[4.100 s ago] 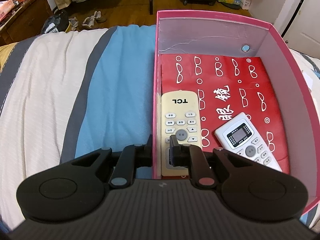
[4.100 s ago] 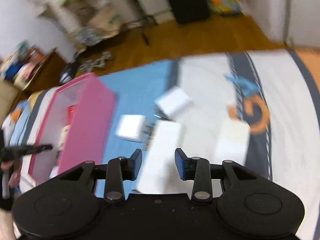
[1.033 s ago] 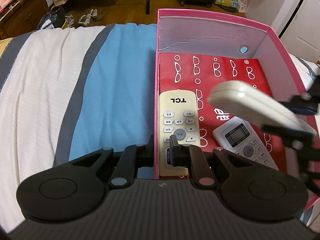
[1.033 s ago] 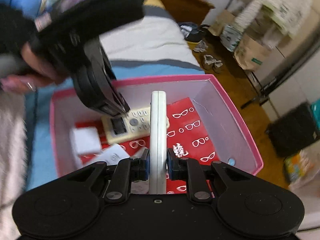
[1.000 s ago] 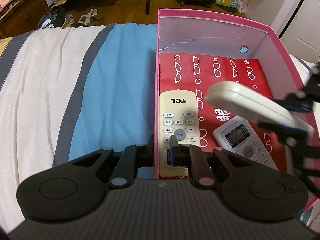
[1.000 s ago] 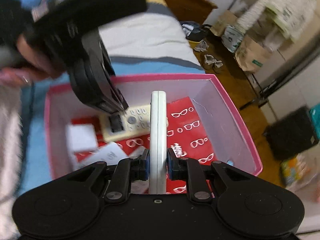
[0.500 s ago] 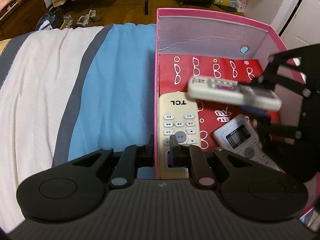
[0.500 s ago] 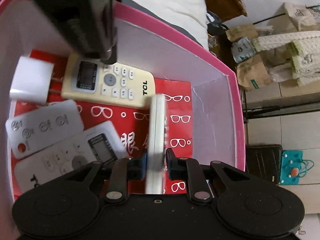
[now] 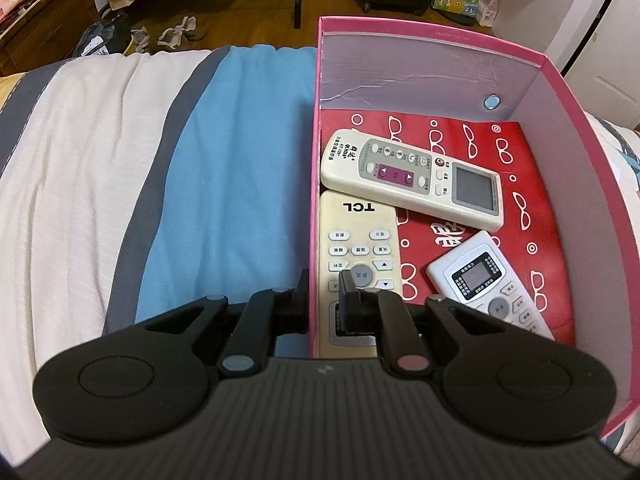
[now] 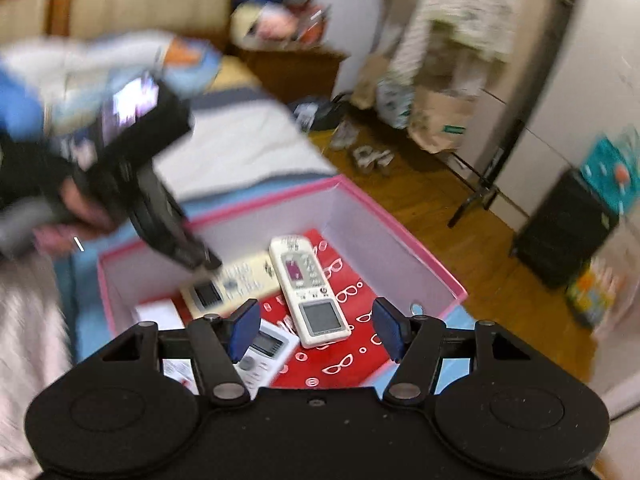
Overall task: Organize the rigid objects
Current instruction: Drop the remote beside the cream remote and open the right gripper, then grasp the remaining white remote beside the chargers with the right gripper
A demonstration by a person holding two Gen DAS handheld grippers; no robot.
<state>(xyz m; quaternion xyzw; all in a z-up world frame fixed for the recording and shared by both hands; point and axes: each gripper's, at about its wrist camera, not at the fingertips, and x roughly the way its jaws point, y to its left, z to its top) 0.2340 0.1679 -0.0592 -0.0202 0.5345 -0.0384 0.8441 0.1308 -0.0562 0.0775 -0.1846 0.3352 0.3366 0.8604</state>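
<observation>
A pink box (image 9: pixel 315 168) with a red glasses-print floor sits on the bed. My left gripper (image 9: pixel 323 292) is shut on its left wall, one finger outside and one inside. Inside lie a cream TCL remote (image 9: pixel 358 248), a small white remote (image 9: pixel 486 280) and a long white remote with a purple panel (image 9: pixel 412 178), flat and slanted by the TCL remote's far end. My right gripper (image 10: pixel 316 328) hovers above the box (image 10: pixel 404 236), jaws opening, nothing between the blue pads. The long remote (image 10: pixel 308 288) lies below it. A hand holds the left gripper (image 10: pixel 160 208) there.
The bed cover (image 9: pixel 224 184) has blue, grey and white stripes left of the box. A white block (image 10: pixel 154 314) lies in the box's near corner. Beyond the bed is wood floor (image 9: pixel 248 12) with shoes, paper bags and a black case (image 10: pixel 564 228).
The right gripper carried the long white remote into the box, let it go and pulled up and away, out of the left wrist view. The left gripper and box stayed put.
</observation>
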